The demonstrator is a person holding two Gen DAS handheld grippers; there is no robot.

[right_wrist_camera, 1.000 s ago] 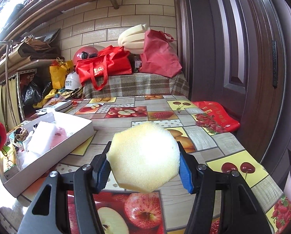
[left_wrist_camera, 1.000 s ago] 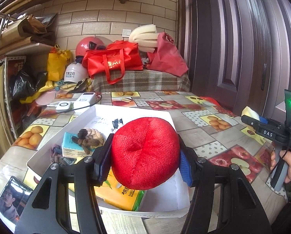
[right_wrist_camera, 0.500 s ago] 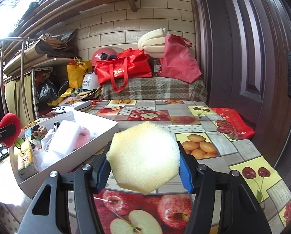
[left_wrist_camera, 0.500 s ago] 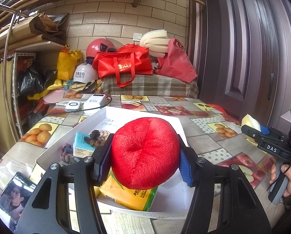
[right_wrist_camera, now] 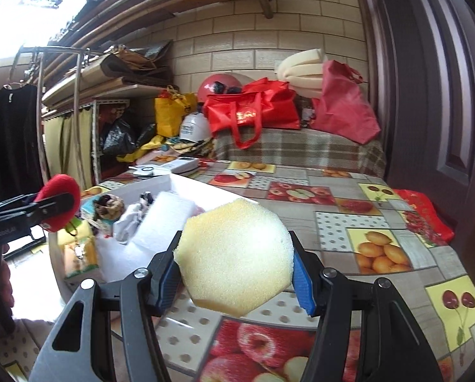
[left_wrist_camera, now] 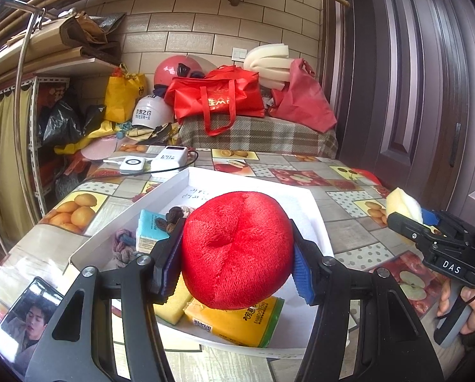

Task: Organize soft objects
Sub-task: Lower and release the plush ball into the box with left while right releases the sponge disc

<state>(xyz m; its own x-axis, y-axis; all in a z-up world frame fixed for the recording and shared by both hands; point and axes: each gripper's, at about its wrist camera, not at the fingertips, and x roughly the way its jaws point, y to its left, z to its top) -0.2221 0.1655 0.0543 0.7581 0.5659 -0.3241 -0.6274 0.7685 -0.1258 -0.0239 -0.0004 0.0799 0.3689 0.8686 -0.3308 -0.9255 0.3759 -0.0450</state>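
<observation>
Soft objects: one red plush ball (left_wrist_camera: 237, 248) pinched in the left gripper (left_wrist_camera: 237, 254) above the white box (left_wrist_camera: 317, 210); one yellow hexagonal sponge (right_wrist_camera: 234, 258) pinched in the right gripper (right_wrist_camera: 237, 273) over the fruit-print tablecloth (right_wrist_camera: 374, 222). In the box: one yellow tissue pack (left_wrist_camera: 237, 321), one teal pack (left_wrist_camera: 150, 226), white foam (right_wrist_camera: 164, 219).

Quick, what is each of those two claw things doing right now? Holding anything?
Left gripper: closed on a red plush ball.
Right gripper: closed on a yellow hexagonal sponge.
</observation>
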